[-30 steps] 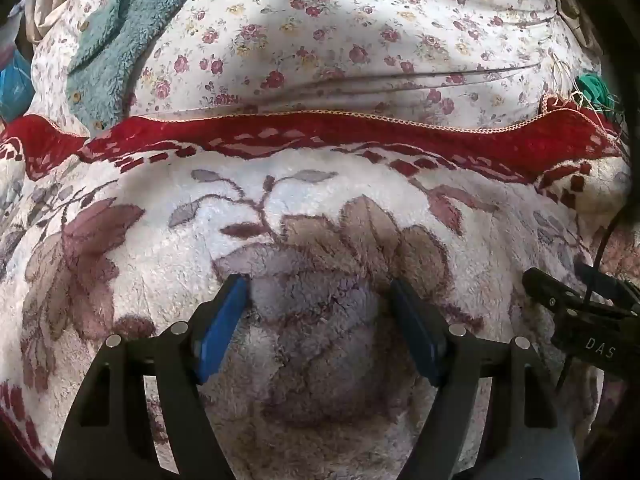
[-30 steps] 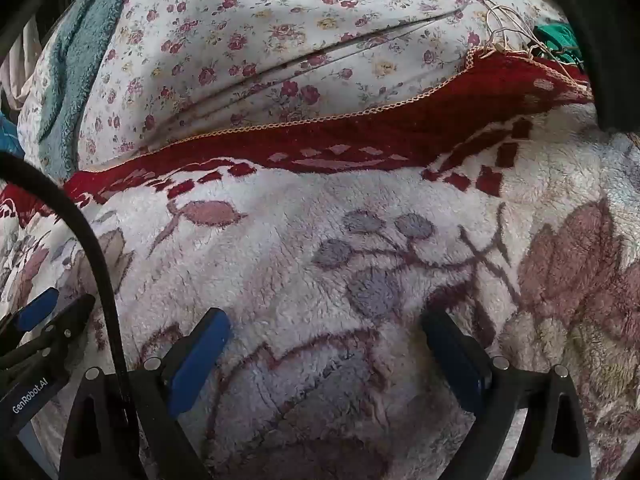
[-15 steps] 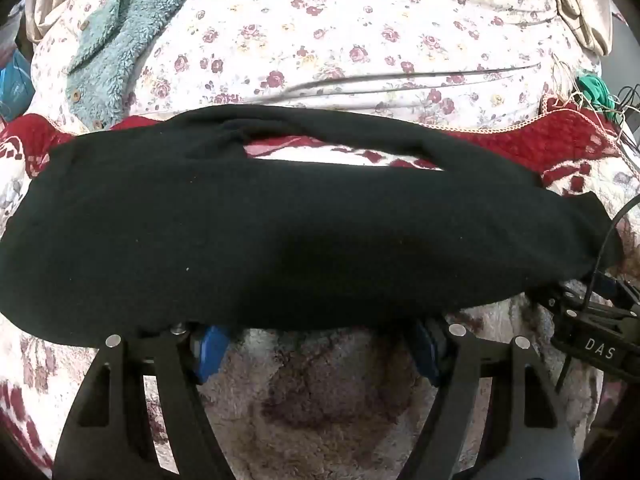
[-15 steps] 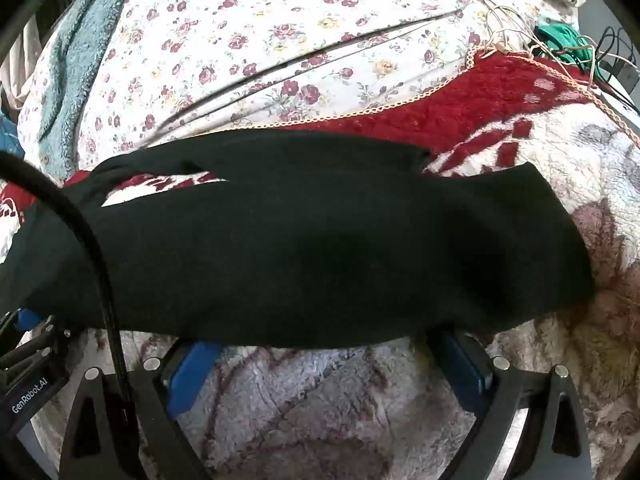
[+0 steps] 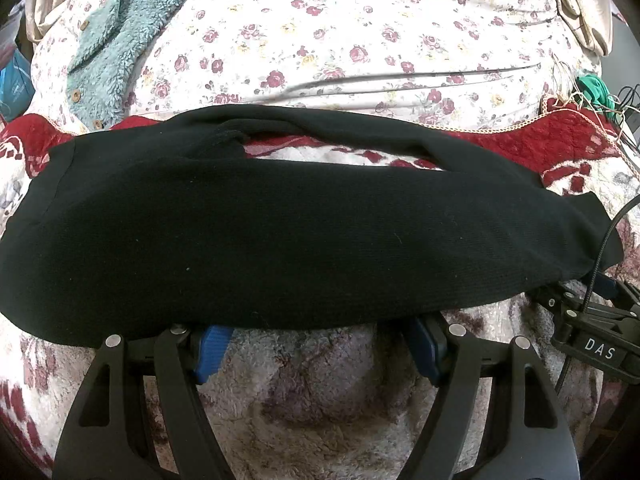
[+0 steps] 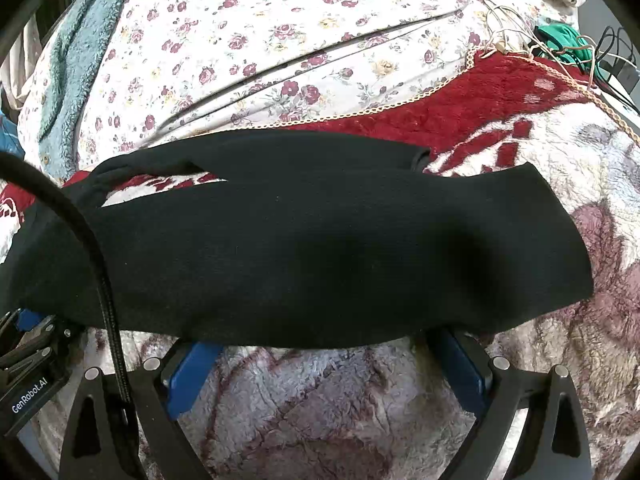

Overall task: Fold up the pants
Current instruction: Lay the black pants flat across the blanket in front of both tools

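Observation:
Black pants [image 5: 280,224] lie spread sideways across a fleece blanket, waist to the left, two legs running right with a gap between them. They also fill the right wrist view [image 6: 320,248]. My left gripper [image 5: 316,320] is open and empty, its blue fingertips [image 5: 210,350] partly under the pants' near edge. My right gripper [image 6: 324,344] is open and empty too, its fingertips [image 6: 192,372] tucked under the near edge. Each gripper shows at the side of the other's view: the right one [image 5: 592,332], the left one [image 6: 28,376].
The fleece blanket [image 5: 320,400] has a red border [image 5: 568,148]. Behind it lies a floral sheet [image 5: 340,32] with a teal fleece garment [image 5: 108,40] at far left. Green cloth and cords [image 6: 560,40] sit at far right. A black cable [image 6: 96,256] crosses the pants.
One second ago the blanket was bare; the black pants then appeared, laid across it over both grippers' fingertips. Since half a second ago nothing has visibly moved.

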Demonstrator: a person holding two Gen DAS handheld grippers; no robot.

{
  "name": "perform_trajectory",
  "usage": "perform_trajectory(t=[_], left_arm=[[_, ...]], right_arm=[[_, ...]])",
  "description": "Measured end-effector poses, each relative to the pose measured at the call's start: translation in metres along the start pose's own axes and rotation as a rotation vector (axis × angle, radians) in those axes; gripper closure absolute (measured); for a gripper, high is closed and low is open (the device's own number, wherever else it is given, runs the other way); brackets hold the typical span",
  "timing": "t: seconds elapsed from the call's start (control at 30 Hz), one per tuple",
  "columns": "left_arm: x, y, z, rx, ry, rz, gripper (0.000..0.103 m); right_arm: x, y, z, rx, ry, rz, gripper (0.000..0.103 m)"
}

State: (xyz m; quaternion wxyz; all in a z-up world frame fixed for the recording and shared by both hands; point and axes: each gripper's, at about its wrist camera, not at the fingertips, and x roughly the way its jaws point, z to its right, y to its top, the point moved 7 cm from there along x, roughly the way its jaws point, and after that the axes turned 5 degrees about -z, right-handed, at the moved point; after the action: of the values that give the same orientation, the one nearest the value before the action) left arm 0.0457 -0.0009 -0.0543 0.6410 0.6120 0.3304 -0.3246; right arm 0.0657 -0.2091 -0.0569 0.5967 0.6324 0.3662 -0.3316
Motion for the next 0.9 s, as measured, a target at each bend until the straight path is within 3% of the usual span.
perform_trajectory(t=[0.9], left_arm=[[-0.0001,0.0000,0.0003,0.000,0.000,0.001,0.028]], right_arm=[[0.0058,-0.0017,-0.0009,0.003,0.013,-0.016,0.000]])
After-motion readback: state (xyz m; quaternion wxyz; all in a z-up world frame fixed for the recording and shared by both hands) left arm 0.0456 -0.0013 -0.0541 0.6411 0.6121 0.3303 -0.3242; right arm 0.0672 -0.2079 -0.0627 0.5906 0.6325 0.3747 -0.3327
